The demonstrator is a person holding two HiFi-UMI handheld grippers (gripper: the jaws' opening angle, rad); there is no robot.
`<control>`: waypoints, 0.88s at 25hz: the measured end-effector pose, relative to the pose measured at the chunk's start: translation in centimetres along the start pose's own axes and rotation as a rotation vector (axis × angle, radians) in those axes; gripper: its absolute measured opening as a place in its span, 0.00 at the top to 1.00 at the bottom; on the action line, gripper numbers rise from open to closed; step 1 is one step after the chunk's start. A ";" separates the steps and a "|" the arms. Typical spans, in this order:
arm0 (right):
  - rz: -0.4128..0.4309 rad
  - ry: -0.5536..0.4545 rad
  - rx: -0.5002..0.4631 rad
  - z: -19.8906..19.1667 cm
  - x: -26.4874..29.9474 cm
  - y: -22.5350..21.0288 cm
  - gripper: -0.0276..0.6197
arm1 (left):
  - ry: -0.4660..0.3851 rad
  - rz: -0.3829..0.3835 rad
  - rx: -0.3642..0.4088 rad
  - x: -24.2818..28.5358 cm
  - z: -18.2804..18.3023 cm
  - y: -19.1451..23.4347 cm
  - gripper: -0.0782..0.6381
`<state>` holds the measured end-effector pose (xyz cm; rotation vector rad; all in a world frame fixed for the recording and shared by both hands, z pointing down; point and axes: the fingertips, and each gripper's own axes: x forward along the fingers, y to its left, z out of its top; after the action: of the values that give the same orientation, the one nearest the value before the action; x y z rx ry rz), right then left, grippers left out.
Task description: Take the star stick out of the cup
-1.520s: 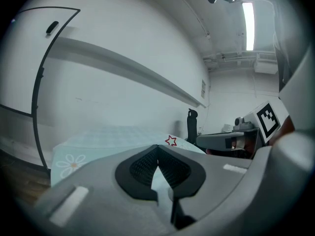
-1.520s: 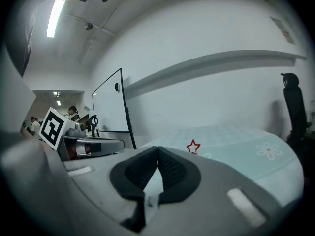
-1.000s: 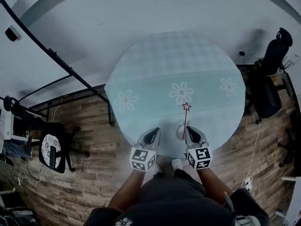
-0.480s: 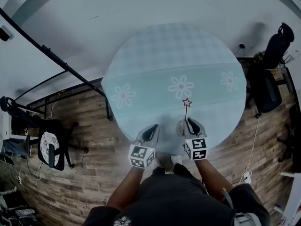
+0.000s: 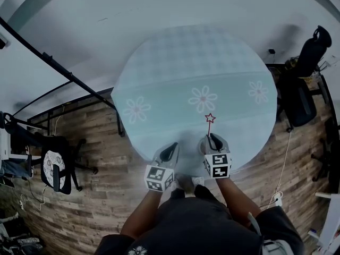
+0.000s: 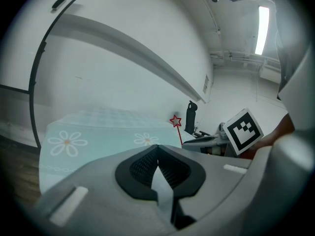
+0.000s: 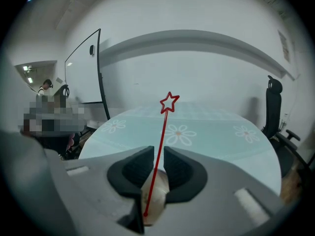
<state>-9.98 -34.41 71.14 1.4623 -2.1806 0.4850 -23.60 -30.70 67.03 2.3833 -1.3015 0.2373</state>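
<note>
A thin red star stick [image 5: 209, 125] rises over the near edge of the round daisy-print table [image 5: 175, 68]. In the right gripper view the star stick [image 7: 164, 127] runs up through the narrow gap between my right gripper's [image 7: 158, 154] jaws, with the star above them. Its foot sits in a small cream cup [image 7: 156, 193] seen under the jaws. My right gripper [image 5: 211, 138] is shut on the stick. My left gripper [image 5: 170, 149] hovers at the table edge, shut and empty [image 6: 157, 149]. From there the star [image 6: 175, 121] shows to the right.
A black office chair [image 5: 305, 78] stands right of the table and shows again in the right gripper view [image 7: 273, 107]. Another chair [image 5: 56, 169] stands on the wood floor at the left. A black-framed board [image 7: 83, 68] lines the wall.
My right gripper has moved left onto the stick, which now stands between its jaws and looks more upright. The left gripper has barely shifted.
</note>
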 end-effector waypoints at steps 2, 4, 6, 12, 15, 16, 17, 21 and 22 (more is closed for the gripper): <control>-0.001 0.008 -0.001 -0.2 0.1 0.0 0.88 | 0.000 -0.004 0.002 0.0 0.0 0.0 0.88; 0.005 0.021 -0.002 -0.4 0.3 0.2 0.88 | 0.001 -0.004 0.002 -0.1 -0.1 0.2 0.88; 0.011 0.030 -0.005 -0.5 0.6 0.5 0.88 | -0.001 0.002 0.001 -0.4 -0.1 0.7 0.88; 0.000 0.030 -0.023 -0.7 0.5 -0.2 0.91 | 0.002 0.023 -0.013 -0.9 -0.6 0.6 0.88; 0.003 0.026 -0.033 -0.6 0.3 -0.5 0.92 | 0.003 0.026 -0.012 -0.8 -0.6 0.3 0.88; 0.004 0.025 -0.036 -0.6 0.3 -0.5 0.92 | 0.003 0.027 -0.011 -0.8 -0.5 0.3 0.88; 0.004 0.024 -0.038 -0.6 0.3 -0.5 0.92 | 0.003 0.028 -0.010 -0.9 -0.5 0.3 0.88; 0.004 0.010 -0.044 -0.3 0.2 -0.3 0.92 | 0.001 0.034 -0.008 -1.3 -0.6 0.4 0.88; 0.004 0.004 -0.043 -0.2 0.1 -0.3 0.92 | 0.001 0.035 -0.007 -1.4 -0.5 0.4 0.88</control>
<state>-9.73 -34.50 71.32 1.4339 -2.1780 0.4395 -24.67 -29.54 67.13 2.3554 -1.3424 0.2437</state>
